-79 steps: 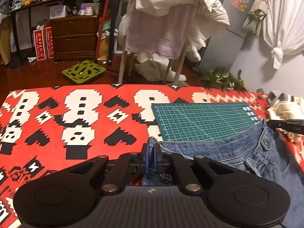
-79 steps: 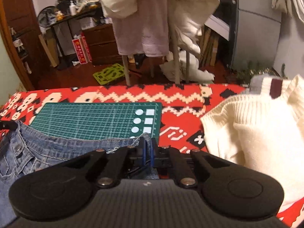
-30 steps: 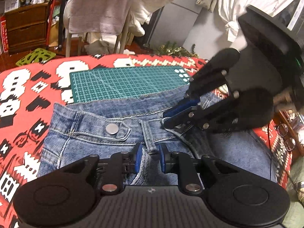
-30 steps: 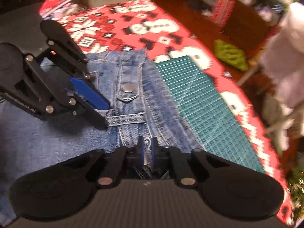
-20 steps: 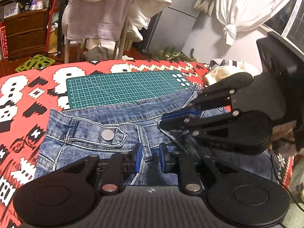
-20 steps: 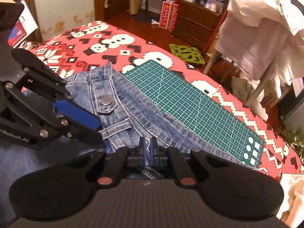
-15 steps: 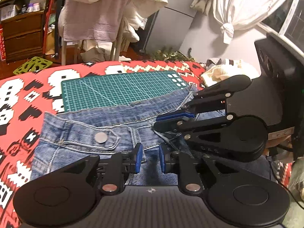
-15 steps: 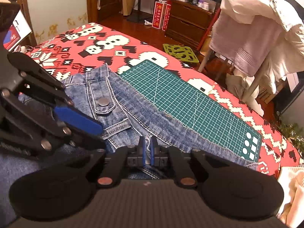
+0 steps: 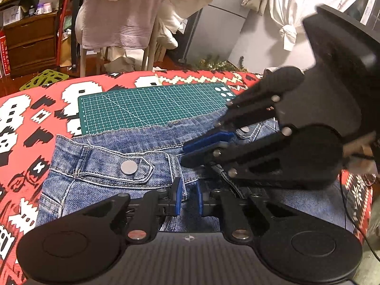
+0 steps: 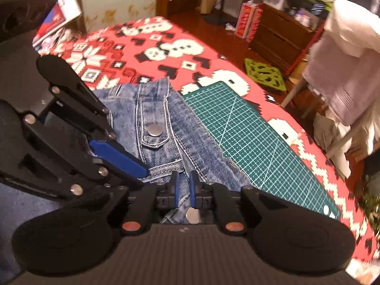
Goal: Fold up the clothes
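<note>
Both grippers have gone from pinching the far corners of the jeans (image 9: 99, 163) to meeting over the middle of the waistband, and the right gripper (image 10: 183, 187), pressed shut half a second ago, now shows a narrow gap between its blue pads. Denim lies in that gap, so it looks to have just let go, though a loose hold cannot be ruled out. Beside it, the left gripper (image 9: 188, 198) hovers with its pads slightly spread and cloth under them, gripping nothing. Judged from this, the garment has been brought together and laid down, and both tools are free to take a new hold for another fold. Taking the green cutting mat (image 9: 152, 105) as landmark: the jeans lie on its near side, waistband along and just over its near edge, the metal button (image 9: 129, 167) facing up near the mat's left end. From the left wrist view the right tool reaches in from the mat's right end. Under mat and jeans spreads the red patterned cloth (image 9: 28, 109).
</note>
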